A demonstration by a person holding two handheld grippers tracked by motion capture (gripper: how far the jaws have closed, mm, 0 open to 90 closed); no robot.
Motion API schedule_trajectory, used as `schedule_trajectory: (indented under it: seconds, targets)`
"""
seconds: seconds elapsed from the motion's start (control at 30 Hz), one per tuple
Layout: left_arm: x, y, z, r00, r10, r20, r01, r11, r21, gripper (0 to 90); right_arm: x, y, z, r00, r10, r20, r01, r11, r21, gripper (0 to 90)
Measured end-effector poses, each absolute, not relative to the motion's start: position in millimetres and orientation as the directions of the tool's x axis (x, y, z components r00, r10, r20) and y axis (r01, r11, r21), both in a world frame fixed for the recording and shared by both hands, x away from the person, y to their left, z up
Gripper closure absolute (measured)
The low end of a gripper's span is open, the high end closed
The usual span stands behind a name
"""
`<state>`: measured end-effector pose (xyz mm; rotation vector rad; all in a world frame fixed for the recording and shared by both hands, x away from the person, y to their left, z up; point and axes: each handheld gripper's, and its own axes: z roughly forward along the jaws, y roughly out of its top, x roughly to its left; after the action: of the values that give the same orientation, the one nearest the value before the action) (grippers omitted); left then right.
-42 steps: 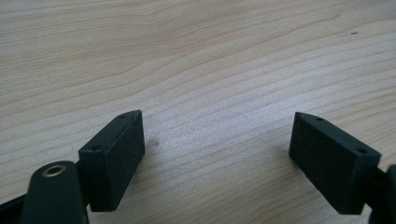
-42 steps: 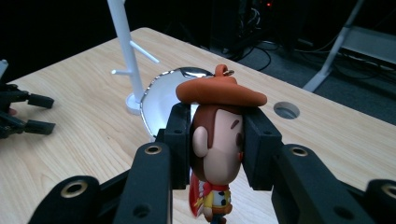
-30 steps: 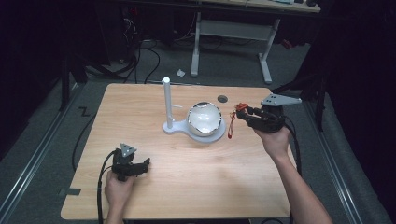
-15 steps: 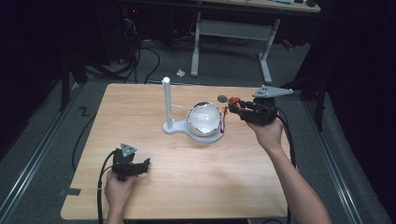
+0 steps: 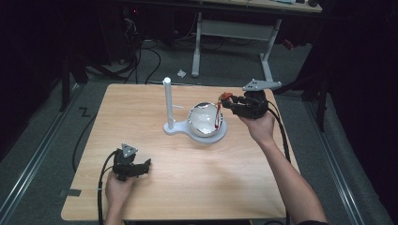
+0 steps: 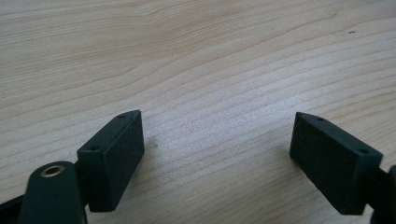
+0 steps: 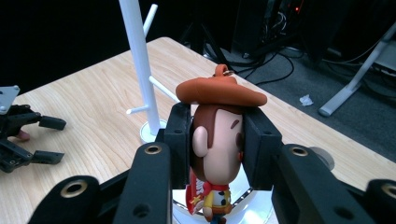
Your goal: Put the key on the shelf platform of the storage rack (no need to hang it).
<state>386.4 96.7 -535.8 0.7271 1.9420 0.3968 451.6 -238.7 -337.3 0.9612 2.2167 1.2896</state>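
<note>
Brown hat uppermost, the cowboy keychain figure (image 7: 215, 144) hangs upright in the right tongs (image 7: 217, 149), its long axis running vertically from the small ring on the hat down to the boots. The jaws are clamped on the sides of its head, just under the hat brim, which probably keeps it from slipping down and leaves the ring free on top. In the right gripper view its face is turned to the right, across the jaws. In the high view the figure (image 5: 217, 112) dangles over the right rim of the bowl (image 5: 202, 123), close to the white stand (image 5: 167, 105) whose side pegs stick out of the post; I judge that the ring is meant to go over one of those pegs, hence the upright hold. The left tongs (image 6: 219, 158) rest low over the bare tabletop (image 6: 196, 60) near the front left, jaws wide apart with nothing between them, kept clear of the work.
</note>
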Motion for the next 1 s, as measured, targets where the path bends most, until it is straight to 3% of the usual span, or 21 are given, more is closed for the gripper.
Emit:
schedule_trajectory:
  seconds: [1.0]
  targets:
    - [385,95,-536,-0.322,0.649,-0.690,0.328,0.760,0.561,17.6,484,-208,-400,-0.673,0.736,0.074,0.479,0.358,0.801,67.5]
